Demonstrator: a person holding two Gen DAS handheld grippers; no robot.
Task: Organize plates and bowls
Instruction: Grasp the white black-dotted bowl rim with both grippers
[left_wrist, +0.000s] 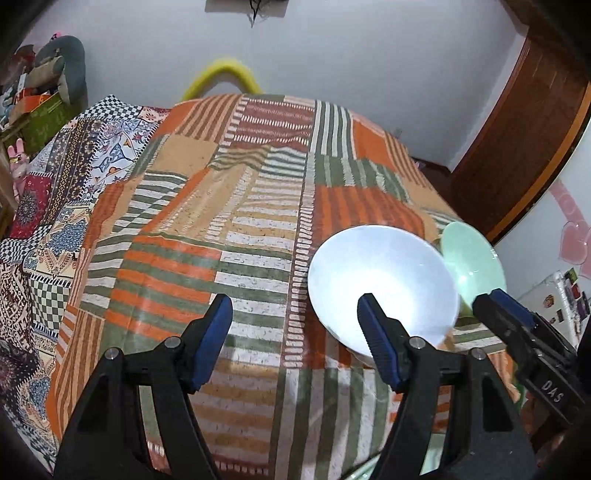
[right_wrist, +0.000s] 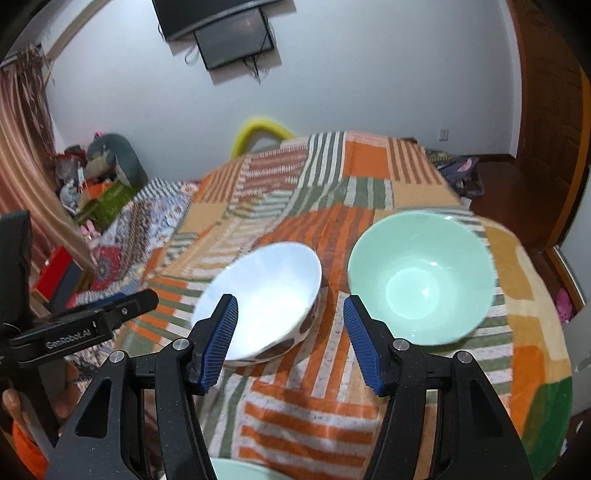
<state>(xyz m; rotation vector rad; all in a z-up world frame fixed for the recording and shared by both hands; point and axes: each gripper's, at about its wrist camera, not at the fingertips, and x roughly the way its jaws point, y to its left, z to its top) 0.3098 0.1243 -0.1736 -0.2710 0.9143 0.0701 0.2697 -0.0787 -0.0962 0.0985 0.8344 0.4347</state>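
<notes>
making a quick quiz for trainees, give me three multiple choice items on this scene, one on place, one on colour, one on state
1. Seen from the right wrist, where does the white bowl sit relative to the green bowl?
A. to its left
B. stacked inside it
C. to its right

2. What colour are the tool fingertips?
A. red
B. blue
C. yellow

3. What state is the right tool in?
A. shut on the green bowl
B. shut on the white bowl
C. open, holding nothing

Answers: 1 A, the bowls sit apart on the striped cloth. 2 B, ridged blue pads show. 3 C, cloth shows between its fingers.
</notes>
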